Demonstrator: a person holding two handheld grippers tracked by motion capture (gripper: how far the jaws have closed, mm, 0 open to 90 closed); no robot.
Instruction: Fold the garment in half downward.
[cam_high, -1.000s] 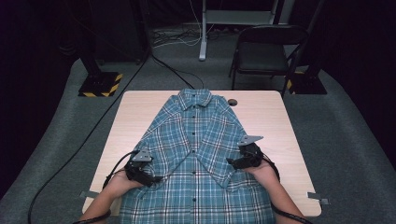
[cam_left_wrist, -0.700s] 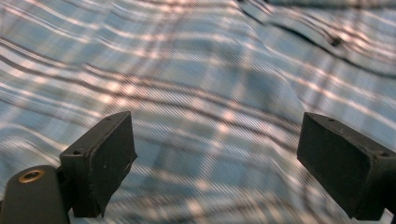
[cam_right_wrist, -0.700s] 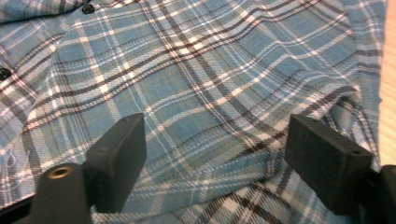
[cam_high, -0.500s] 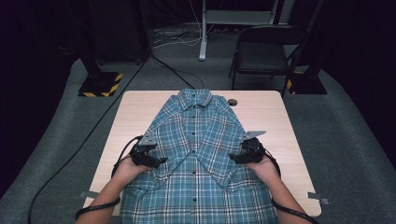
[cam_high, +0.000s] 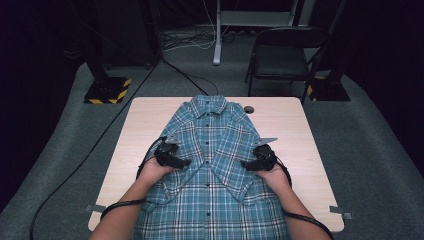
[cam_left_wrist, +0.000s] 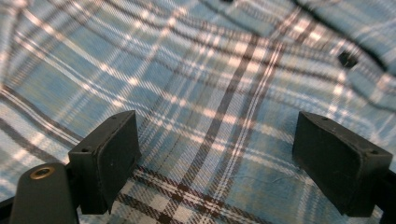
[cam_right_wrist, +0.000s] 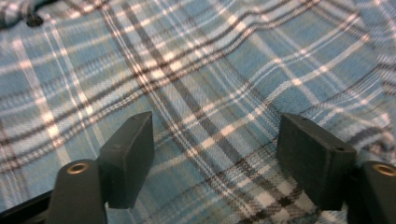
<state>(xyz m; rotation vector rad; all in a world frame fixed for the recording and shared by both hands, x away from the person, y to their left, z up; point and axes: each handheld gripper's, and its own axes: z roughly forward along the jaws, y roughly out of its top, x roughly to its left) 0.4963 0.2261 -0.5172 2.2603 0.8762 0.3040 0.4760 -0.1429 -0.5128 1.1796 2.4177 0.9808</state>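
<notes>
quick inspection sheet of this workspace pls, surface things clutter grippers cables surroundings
surface: pale wooden table, grey tape tabs at its near corners
job's things: blue plaid shirt laid flat, buttoned, collar at the far side, both sleeves folded in across the front
clutter: small dark round object on the table by the collar
grippers: left gripper and right gripper over the folded sleeves, jaws open with no cloth pinched; both have just been closing somewhat
cables: black cable across the floor at left; one trails from each gripper
surroundings: grey carpet, folding chair, stand bases with hazard stripes

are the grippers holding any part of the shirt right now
No. The left gripper and the right gripper both stand open over the plaid shirt, pads apart with flat cloth between them; nothing is held.
</notes>
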